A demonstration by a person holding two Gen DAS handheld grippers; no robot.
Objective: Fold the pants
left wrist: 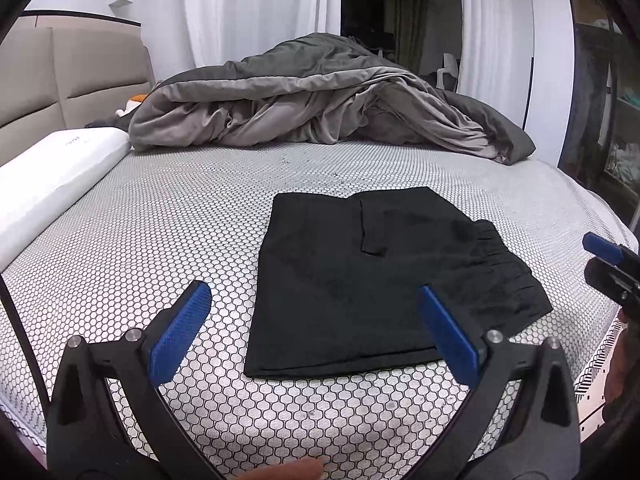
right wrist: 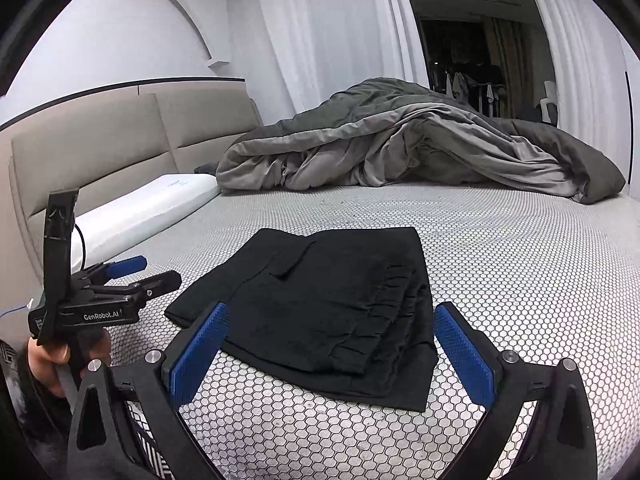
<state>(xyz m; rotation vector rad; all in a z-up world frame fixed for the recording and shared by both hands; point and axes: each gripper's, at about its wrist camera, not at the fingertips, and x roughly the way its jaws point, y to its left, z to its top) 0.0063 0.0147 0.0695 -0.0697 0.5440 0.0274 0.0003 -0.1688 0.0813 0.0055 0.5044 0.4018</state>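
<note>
Both grippers, left gripper [left wrist: 316, 328] and right gripper [right wrist: 332, 344], hang spread wide and empty over the folded black pants [left wrist: 380, 280] on the bed [left wrist: 160, 220].

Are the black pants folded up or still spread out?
Folded. The black pants lie as a compact layered rectangle on the bed, waistband stacked on top, no legs stretched out.

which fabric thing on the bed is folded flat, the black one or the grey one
The black pants, lying in a flat rectangle near both grippers. The grey duvet is heaped in rumpled folds at the far side.
</note>
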